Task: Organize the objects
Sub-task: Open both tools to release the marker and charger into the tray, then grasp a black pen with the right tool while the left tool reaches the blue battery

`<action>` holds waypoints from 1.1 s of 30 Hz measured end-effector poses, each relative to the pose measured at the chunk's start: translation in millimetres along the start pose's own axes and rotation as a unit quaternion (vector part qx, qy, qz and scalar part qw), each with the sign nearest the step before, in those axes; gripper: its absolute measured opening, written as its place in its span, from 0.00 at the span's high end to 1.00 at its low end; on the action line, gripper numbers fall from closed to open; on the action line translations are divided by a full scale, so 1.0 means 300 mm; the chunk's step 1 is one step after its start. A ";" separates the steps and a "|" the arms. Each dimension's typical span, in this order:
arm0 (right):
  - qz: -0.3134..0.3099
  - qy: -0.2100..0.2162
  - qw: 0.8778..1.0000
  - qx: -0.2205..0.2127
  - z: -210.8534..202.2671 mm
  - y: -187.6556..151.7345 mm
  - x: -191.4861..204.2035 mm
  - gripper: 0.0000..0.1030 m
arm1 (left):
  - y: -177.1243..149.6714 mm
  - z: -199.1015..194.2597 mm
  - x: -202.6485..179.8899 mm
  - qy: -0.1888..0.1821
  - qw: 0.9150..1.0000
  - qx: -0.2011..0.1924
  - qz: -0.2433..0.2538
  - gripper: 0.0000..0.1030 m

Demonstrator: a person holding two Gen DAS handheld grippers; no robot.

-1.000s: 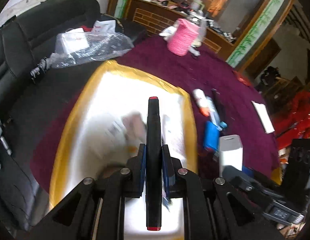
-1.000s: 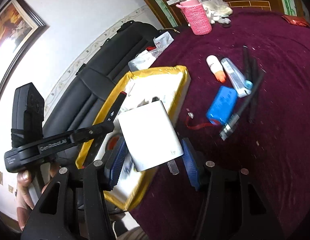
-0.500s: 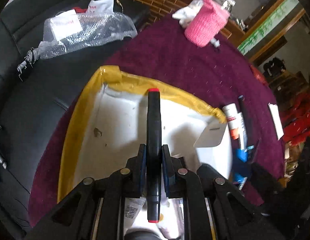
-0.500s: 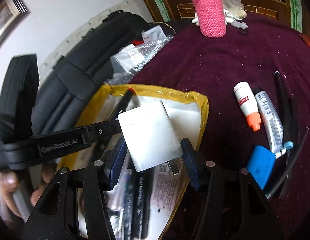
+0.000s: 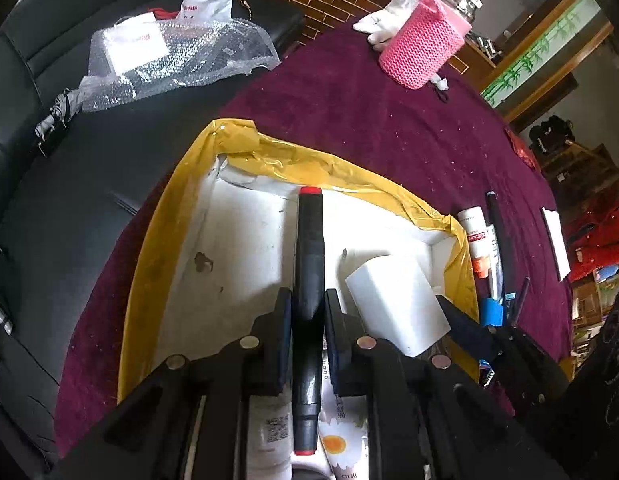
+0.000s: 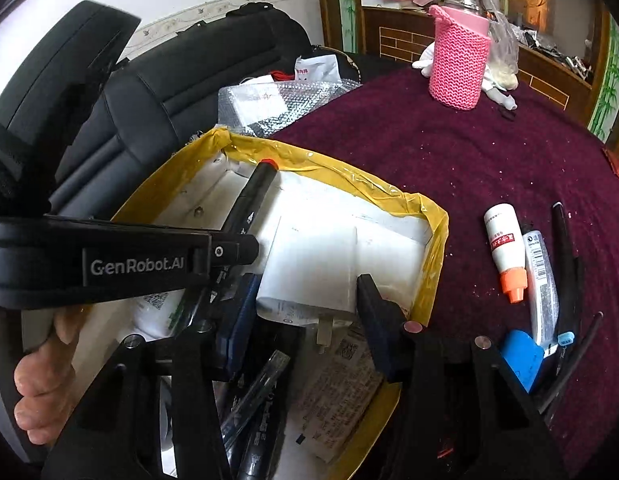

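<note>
A white box (image 5: 309, 160) with a yellow taped rim stands on the maroon table; papers and pens lie inside it. My left gripper (image 5: 307, 300) is over the box. Its pads still touch a black marker (image 5: 309, 248) with red ends, and the jaws are opening. From the right wrist view the marker (image 6: 253, 196) slants down into the box (image 6: 349, 176). My right gripper (image 6: 305, 292) grips a white charger (image 6: 309, 264) with its plug prongs toward the camera, low inside the box. Its jaws are closing on it. The charger (image 5: 393, 308) sits right of the marker.
On the cloth right of the box lie a white bottle with an orange cap (image 6: 505, 248), a tube, a blue object (image 6: 521, 356) and black pens (image 6: 565, 248). A pink knitted bottle sleeve (image 6: 459, 64) stands at the back. Bubble wrap (image 6: 277, 100) lies on the black sofa (image 6: 169, 92).
Both grippers have moved over the box and dropped lower into it. The charger went from beside the box's near corner to inside it. The marker now points at the far wall.
</note>
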State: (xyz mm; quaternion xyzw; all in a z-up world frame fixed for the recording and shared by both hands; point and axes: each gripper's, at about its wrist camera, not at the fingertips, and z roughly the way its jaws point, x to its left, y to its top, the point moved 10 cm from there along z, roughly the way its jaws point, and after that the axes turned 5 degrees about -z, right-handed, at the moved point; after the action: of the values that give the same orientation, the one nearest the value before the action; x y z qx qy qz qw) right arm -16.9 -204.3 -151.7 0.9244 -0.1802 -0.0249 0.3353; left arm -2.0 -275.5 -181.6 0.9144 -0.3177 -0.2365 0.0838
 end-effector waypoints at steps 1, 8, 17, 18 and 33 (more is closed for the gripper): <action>0.003 0.006 1.000 -0.003 0.003 0.004 -0.002 0.51 | -0.003 -0.001 0.000 -0.010 1.000 0.007 -0.004 0.79; 0.048 0.078 0.995 -0.030 -0.038 0.025 -0.010 0.49 | -0.053 -0.132 -0.015 -0.041 0.999 -0.024 -0.023 0.52; 0.038 0.135 0.990 -0.025 -0.236 -0.061 -0.012 0.49 | -0.242 -0.247 -0.050 -0.054 0.996 -0.067 -0.035 0.42; 0.044 0.146 0.988 -0.023 -0.263 -0.087 -0.029 0.49 | -0.275 -0.261 -0.073 -0.056 0.995 -0.073 -0.032 0.42; 0.185 0.054 0.981 0.038 -0.263 -0.386 -0.494 0.49 | -0.545 -0.205 -0.443 0.004 0.981 -0.145 0.128 0.31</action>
State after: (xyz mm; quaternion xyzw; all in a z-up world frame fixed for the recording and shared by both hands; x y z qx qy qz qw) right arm -105.5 -21.9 -174.6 0.8870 -0.3306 0.0940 0.3083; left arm 25.0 -64.7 -127.1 0.8452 -0.3940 -0.2638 0.2464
